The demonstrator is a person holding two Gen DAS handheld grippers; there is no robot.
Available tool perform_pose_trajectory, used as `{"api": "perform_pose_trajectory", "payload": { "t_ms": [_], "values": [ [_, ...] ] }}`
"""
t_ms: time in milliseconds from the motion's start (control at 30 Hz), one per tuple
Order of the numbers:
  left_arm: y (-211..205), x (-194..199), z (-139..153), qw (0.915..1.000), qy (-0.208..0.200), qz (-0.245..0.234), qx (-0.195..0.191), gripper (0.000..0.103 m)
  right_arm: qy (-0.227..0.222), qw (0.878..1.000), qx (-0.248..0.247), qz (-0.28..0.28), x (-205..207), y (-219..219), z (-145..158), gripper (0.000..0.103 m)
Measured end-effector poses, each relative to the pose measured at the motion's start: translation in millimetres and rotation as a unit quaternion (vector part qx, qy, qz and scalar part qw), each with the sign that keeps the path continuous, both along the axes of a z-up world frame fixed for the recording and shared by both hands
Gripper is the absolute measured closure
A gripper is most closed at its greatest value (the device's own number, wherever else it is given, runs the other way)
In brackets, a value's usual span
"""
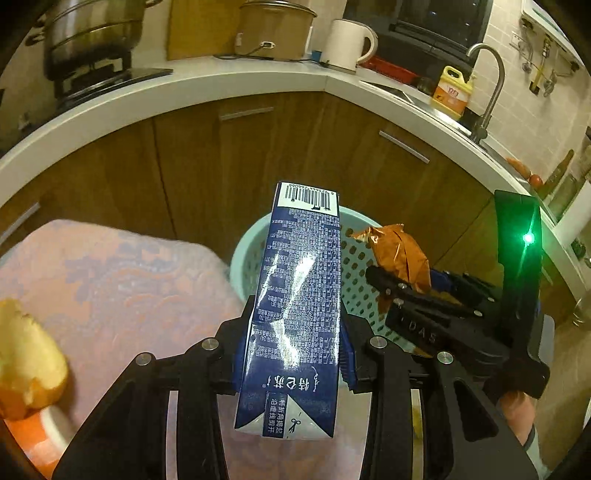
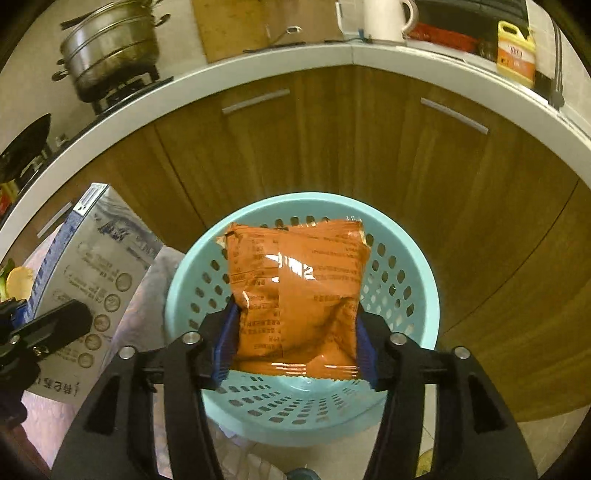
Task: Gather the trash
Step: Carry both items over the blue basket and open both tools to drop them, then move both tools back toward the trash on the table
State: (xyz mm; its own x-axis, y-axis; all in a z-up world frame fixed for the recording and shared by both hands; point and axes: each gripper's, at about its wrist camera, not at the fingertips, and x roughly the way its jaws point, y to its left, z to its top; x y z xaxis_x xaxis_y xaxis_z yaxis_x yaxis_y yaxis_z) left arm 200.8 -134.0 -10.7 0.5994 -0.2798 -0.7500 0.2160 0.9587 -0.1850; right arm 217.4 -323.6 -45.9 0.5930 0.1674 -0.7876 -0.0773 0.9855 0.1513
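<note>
Left wrist view: left claw (image 1: 295, 354) at bottom centre, pointing forward and slightly down toward the cabinets.
Left claw state: closed on a blue milk carton (image 1: 301, 295), blue pads pressed to both long sides.
Carton: lying along the fingers, barcode end farthest out, reaching over the near rim of the teal basket (image 1: 245, 258).
Right claw seen from here: right claw (image 1: 402, 280) at the right, over the basket, gripping an orange snack packet (image 1: 400, 254); bare hand visible behind its handle.
Surface: pink patterned cloth (image 1: 110, 273) on the left, just beside the basket; partly eaten yellow fruit (image 1: 26, 358) at the left edge.
Room: brown cabinets (image 1: 258, 147) under a white table (image 1: 207, 85); steel pot (image 1: 92, 29), white kettle (image 1: 347, 44), yellow bottle (image 1: 452, 92), tap (image 1: 491, 85).
Right wrist view: right claw (image 2: 293, 347) angled down over the basket (image 2: 177, 291) opening.
Right claw state: clamped on the orange packet (image 2: 295, 291), held upright, pads on both lower edges.
Left side: carton (image 2: 88, 295) over the cloth, just beside the basket.
</note>
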Motion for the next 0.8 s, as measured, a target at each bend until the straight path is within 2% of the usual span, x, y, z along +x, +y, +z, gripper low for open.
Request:
{"api": "perform_pose_trajectory", "payload": {
  "t_ms": [33,67,100,133,267,467,533,633,800],
  "values": [
    [-2,4,-1,1.0000,-0.002,0.004,0.002,0.061,0.004,1.000,0.005,-0.003,3,-2,-2,0.040],
    [-2,6,-1,1.0000,-0.003,0.007,0.003,0.045,0.009,1.000,0.009,-0.005,6,-4,-5,0.040],
    [-2,7,-1,0.9999,-0.006,0.012,0.004,0.036,0.013,1.000,0.012,-0.005,9,-2,-7,0.039],
    [-1,7,0,0.9997,-0.011,0.019,0.005,0.035,0.018,1.000,0.018,-0.006,11,-4,-10,0.039],
    [6,2,2,0.9996,-0.016,0.024,0.000,0.035,0.022,1.000,0.014,-0.006,13,-6,-13,0.039],
    [20,-11,6,0.9990,-0.024,0.034,-0.018,0.035,0.024,1.000,0.014,0.001,12,-5,-10,0.030],
    [23,-18,10,0.9987,-0.030,0.036,-0.020,0.035,0.027,0.999,0.020,0.005,11,-3,-9,0.029],
    [30,-32,19,0.9981,-0.046,0.037,-0.020,0.035,0.022,1.000,0.018,0.010,7,1,-5,0.022],
    [47,-55,37,0.9964,-0.067,0.046,-0.025,0.035,0.008,1.000,0.016,0.015,-3,11,7,0.022]
  ]
}}
